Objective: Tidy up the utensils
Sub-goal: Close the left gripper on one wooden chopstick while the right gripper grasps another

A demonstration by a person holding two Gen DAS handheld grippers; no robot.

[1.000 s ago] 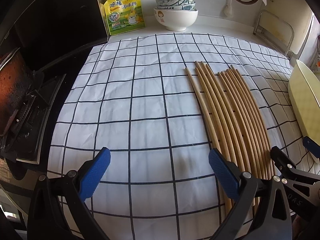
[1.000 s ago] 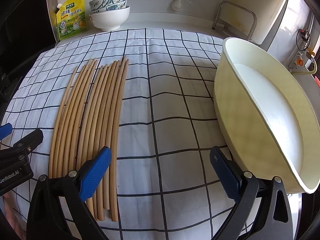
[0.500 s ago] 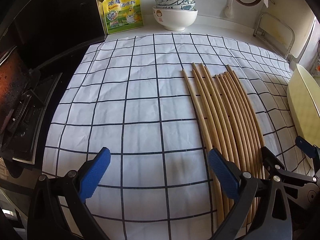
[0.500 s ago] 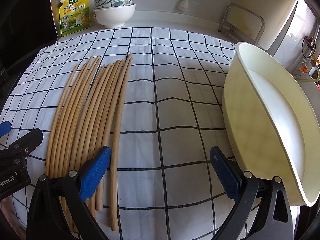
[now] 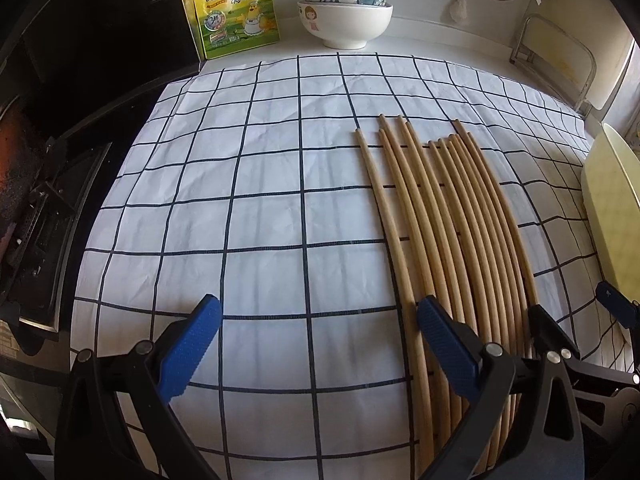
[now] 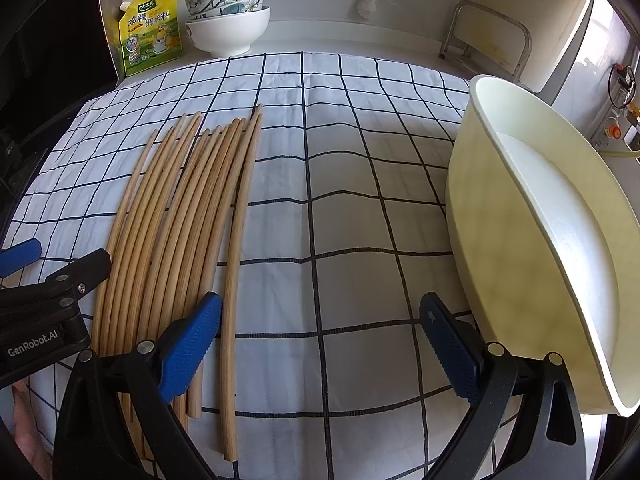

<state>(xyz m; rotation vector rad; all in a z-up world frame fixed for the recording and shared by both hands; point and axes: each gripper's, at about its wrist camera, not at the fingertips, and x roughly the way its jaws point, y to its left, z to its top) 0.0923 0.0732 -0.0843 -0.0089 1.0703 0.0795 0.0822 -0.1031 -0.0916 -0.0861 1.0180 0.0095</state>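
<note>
My left claw (image 5: 316, 344) hangs wide open and empty, its right blue pad over the long tan wooden chopsticks (image 5: 452, 216), which fan toward one o'clock on the white black-gridded cloth (image 5: 240, 184). My right claw (image 6: 320, 344) gapes empty too; chopsticks at ten o'clock, cream oval plastic basin (image 6: 500, 240) at two.

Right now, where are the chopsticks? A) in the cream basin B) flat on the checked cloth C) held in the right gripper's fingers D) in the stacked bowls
B: the chopsticks lie side by side on the checked cloth, left of the cream basin; the right gripper is open and holds nothing.
</note>
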